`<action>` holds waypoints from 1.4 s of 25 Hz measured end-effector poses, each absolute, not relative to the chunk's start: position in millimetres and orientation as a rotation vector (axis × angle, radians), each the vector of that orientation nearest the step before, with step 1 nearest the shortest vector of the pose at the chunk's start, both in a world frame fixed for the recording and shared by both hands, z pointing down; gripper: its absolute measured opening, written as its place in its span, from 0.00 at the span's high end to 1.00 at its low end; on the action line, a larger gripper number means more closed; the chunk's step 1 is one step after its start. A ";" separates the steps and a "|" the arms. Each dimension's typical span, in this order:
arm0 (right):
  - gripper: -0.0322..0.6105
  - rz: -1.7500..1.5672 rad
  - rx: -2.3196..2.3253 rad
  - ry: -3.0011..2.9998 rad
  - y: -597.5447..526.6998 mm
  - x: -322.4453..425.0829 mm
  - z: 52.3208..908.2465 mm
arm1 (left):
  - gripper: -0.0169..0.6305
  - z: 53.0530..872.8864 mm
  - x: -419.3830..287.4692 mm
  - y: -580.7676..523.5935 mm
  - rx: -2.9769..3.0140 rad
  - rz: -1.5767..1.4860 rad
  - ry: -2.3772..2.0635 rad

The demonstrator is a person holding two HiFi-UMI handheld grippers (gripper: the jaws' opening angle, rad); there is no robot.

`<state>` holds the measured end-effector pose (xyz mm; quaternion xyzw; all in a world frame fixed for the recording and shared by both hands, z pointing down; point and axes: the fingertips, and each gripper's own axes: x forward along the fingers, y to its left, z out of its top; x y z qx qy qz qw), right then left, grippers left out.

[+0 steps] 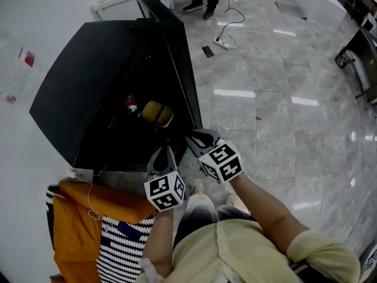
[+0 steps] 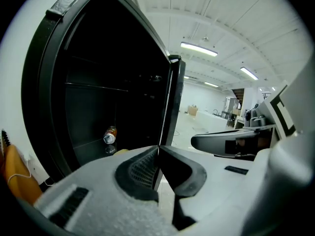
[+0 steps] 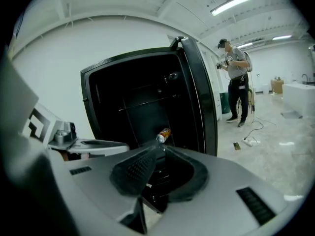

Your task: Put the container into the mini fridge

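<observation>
The black mini fridge stands with its door swung open. Inside on the bottom lies a yellow container, with a small orange can beside it. The can also shows in the left gripper view and the right gripper view. A sliver of the container peeks over the left jaw. My left gripper hovers in front of the opening, shut and holding nothing. My right gripper sits by the door's lower edge, also shut and empty.
An orange bag and striped cloth lie at the fridge's near left. A power strip with cable lies on the marble floor. A person stands beyond the door. A white table is behind the fridge.
</observation>
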<state>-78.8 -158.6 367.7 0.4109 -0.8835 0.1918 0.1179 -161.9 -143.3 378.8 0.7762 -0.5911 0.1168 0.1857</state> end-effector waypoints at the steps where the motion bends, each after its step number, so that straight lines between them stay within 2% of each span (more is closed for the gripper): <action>1: 0.84 0.565 1.208 -2.584 -155.9 -77.9 365.8 | 0.94 376.9 -162.2 -140.4 2.189 0.338 -1.662; 16: 0.89 0.575 1.218 -2.596 -130.2 -63.8 342.1 | 0.94 357.7 -153.3 -114.6 2.185 0.254 -1.653; 35: 0.90 0.645 1.192 -2.512 -109.1 -59.7 359.6 | 0.94 366.1 -165.5 -92.2 2.107 0.304 -1.717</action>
